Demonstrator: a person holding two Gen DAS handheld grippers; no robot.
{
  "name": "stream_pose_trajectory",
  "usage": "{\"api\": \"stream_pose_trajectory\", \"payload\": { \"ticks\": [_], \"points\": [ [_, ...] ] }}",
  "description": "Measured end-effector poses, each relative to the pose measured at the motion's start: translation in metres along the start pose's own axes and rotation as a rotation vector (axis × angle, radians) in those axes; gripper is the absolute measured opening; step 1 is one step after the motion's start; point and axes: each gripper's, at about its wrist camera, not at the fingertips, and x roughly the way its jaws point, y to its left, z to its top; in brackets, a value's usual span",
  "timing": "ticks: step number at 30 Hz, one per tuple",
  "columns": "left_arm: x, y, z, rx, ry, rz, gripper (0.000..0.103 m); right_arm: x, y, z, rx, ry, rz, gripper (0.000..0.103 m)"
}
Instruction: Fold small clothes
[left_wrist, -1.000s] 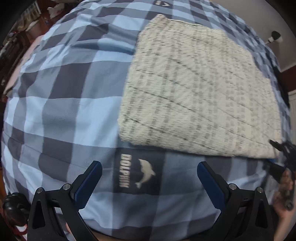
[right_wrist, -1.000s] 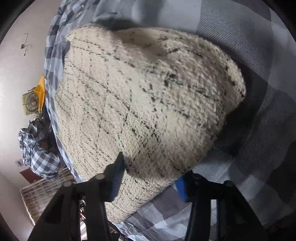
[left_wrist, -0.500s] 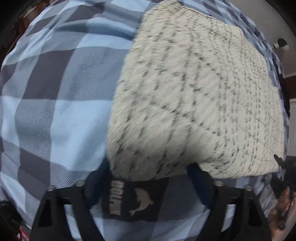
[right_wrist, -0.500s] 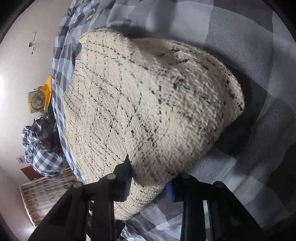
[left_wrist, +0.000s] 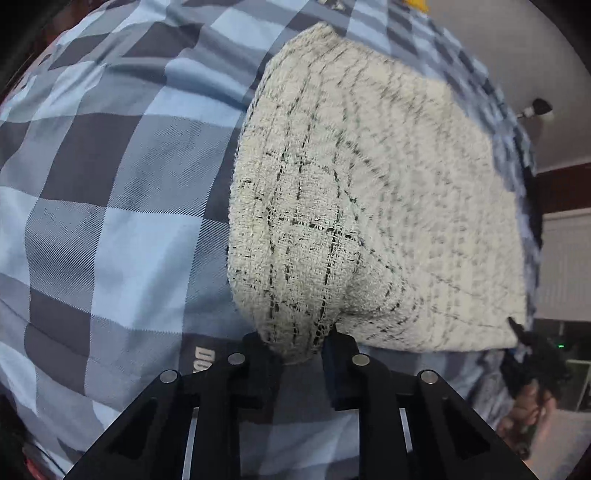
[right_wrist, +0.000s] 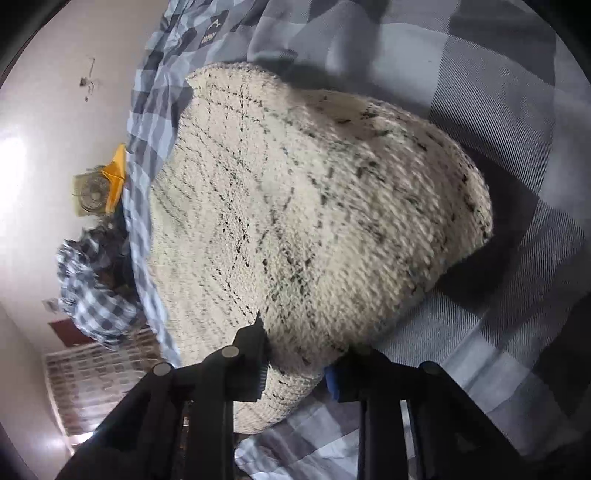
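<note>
Left tool (left_wrist: 301, 345): jaws closed on the near left corner of the cream, dark-flecked woven cloth (left_wrist: 369, 206), fabric bunched into a nub between the pads. The pinch sits at the very corner, probably so the edge can be carried across as a straight fold line. The cloth lies on the blue, grey and white checked bedsheet (left_wrist: 110, 184), its near edge raised, its far part flat on the bed. Against the frame a second back: that tool stood wide open over the printed dolphin patch, short of the cloth; its jaws have just been closing, now with the corner between them, and the patch is mostly covered. At the right edge of this view the other hand (left_wrist: 528, 417) appears, blurred. Right tool (right_wrist: 295, 363): jaws clamped on the cloth (right_wrist: 314, 206) at its near right corner, so both near corners are taken, which suits lifting the near edge evenly. Its jaws have also just been closing, tightening on fabric already between them earlier. Beyond the bed's left side sit a small fan (right_wrist: 90, 194) and a heap of checked garments (right_wrist: 92, 295).
</note>
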Motion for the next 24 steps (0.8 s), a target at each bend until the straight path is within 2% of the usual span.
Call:
{"api": "stream_pose_trajectory", "payload": {
  "ticks": [4, 7, 12, 18, 24],
  "points": [
    [-0.027, -0.009, -0.015, 0.021, -0.044, -0.063, 0.017, -0.011, 0.007, -0.006, -0.036, -0.008, 0.012, 0.019],
    [-0.04, -0.02, -0.019, 0.053, -0.037, -0.07, 0.017, -0.025, 0.012, -0.014, -0.057, -0.002, 0.01, 0.018],
    [-0.054, -0.025, -0.048, 0.064, 0.005, -0.104, 0.016, -0.047, 0.005, -0.021, -0.015, 0.066, 0.001, 0.018],
    [-0.073, -0.022, -0.094, 0.062, 0.073, -0.176, 0.016, -0.084, -0.006, -0.035, -0.067, 0.149, -0.041, 0.018],
    [-0.101, -0.038, -0.122, 0.131, 0.041, -0.176, 0.016, -0.096, -0.012, -0.05, -0.089, 0.193, -0.084, 0.018]
  ]
}}
